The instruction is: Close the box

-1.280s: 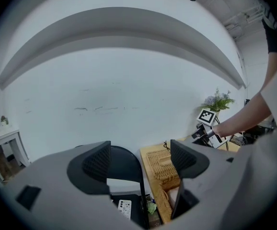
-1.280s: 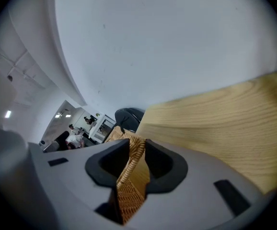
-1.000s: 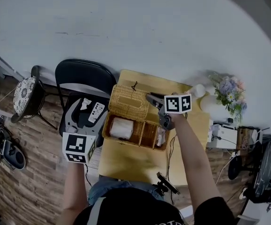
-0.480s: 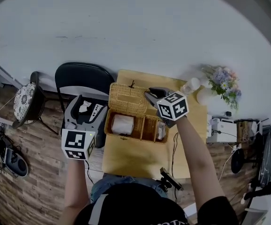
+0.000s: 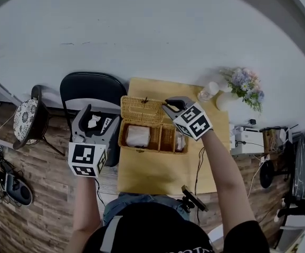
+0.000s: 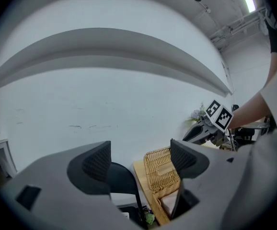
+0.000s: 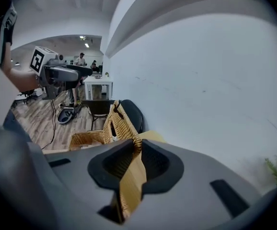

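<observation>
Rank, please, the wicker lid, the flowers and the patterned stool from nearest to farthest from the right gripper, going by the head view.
1. The wicker lid: pinched in the right gripper, whose jaws have just closed further on its edge.
2. The flowers: off to the right.
3. The patterned stool: far off to the left.

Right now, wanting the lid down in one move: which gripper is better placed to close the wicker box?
Right. The right gripper, its fingers just closed further, pinches the raised tan woven wicker lid of the box. The left gripper hangs open and empty near the black chair.
</observation>
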A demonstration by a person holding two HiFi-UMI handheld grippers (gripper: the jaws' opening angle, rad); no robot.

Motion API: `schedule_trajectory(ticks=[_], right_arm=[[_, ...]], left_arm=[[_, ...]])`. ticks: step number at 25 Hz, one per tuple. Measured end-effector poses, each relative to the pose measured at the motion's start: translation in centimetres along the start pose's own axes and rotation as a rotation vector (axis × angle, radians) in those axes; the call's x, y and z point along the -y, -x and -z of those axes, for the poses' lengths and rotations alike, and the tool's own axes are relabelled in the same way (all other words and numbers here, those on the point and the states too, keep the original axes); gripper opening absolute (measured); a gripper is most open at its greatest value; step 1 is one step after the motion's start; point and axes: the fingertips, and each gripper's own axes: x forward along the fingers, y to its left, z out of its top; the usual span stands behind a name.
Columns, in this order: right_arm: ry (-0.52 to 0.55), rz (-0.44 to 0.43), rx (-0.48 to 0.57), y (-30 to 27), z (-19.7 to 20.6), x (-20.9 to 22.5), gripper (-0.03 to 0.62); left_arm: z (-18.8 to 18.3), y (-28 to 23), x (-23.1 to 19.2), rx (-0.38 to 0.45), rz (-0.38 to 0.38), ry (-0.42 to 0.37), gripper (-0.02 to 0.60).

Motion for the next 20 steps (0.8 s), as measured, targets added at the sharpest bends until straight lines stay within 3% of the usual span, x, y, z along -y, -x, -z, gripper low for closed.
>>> schedule_trajectory(ticks=[20], right_arm=[[0.144, -0.130, -0.180, 3.7, 1.0, -6.9, 0.057]], left_arm=[[-1.2, 3.2, 0.7, 0.060, 0.083, 0.012, 0.393]])
